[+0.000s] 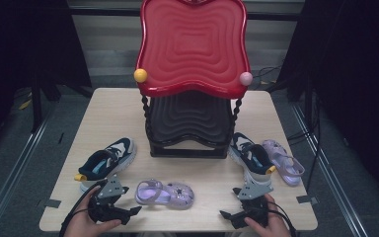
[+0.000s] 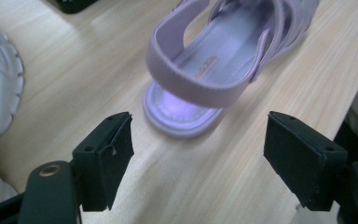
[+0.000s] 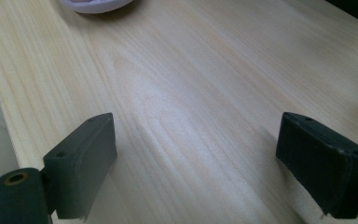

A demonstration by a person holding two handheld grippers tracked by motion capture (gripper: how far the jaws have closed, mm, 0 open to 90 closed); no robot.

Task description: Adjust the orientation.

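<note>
Purple sandal (image 2: 214, 70) near front table edge (image 1: 177, 228) — left tool (image 2: 198, 154) jaws wide, heel just ahead; right tool (image 3: 196, 163) also wide.

Pale wooden table (image 1: 108, 113) on grey floor (image 1: 24, 163), dark curtains (image 1: 24, 44) behind.

A staged recording lab, not a home: a lone table (image 1: 128, 106) with tape marks (image 1: 52, 203) at its near corners, dark curtains (image 1: 355, 59) on both sides, cables (image 1: 269, 74) on the floor.
</note>
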